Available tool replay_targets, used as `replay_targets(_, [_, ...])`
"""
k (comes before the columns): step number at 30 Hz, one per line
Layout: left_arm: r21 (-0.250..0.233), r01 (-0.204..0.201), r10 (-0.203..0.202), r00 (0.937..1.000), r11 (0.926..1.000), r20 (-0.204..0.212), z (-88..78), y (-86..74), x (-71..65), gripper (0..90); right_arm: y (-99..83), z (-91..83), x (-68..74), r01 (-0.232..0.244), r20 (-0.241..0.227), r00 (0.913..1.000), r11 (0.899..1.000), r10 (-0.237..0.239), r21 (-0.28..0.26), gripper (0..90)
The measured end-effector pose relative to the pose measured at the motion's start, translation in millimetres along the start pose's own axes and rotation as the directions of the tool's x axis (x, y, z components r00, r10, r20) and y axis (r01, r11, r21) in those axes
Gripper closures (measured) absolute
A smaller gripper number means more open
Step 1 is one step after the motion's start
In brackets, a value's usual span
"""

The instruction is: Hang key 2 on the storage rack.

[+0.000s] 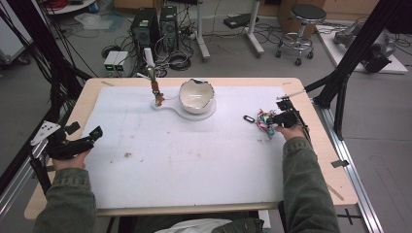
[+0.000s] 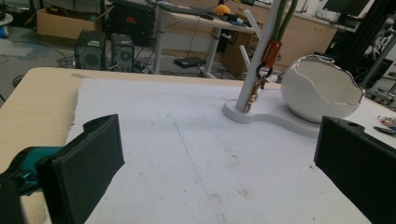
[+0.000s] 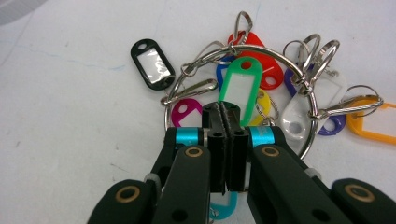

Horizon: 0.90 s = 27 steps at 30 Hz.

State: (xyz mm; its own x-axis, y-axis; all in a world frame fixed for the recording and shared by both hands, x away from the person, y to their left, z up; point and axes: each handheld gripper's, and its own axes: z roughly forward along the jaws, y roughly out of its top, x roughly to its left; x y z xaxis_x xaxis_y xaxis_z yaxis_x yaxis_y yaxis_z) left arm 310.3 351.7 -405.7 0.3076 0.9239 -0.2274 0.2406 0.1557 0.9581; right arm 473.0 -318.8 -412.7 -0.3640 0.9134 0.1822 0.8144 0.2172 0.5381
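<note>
Right hand-held gripper (image 3: 226, 116) pinched shut at green key tag (image 3: 238, 93), left hand-held gripper (image 2: 210, 154) wide open, white bowl (image 1: 197, 95)

You see glossy coloured plastic key tags (image 3: 240, 88) on a shiny metal ring (image 3: 261, 51), a matt white sheet (image 1: 194, 155) with rough specks over a pale wooden table (image 1: 77, 116), and a glossy white ceramic-looking bowl (image 1: 196, 95).

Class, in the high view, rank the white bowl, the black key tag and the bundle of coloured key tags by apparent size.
1. white bowl
2. bundle of coloured key tags
3. black key tag
</note>
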Motion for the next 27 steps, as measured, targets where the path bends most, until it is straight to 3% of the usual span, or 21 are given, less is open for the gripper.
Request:
replay_targets(13, [-0.005,0.004,-0.004,1.0000,1.0000,0.001,0.1,0.1,-0.4,1.7,0.7,-20.0,-2.9,-0.045,-0.045,0.9981,0.995,0.041,-0.087,90.0])
replay_targets(27, [-0.007,0.004,-0.004,1.0000,1.0000,-0.001,0.6,0.3,-0.5,1.7,2.7,-38.2,1.0,-0.046,-0.080,0.9962,0.988,0.035,-0.146,90.0])
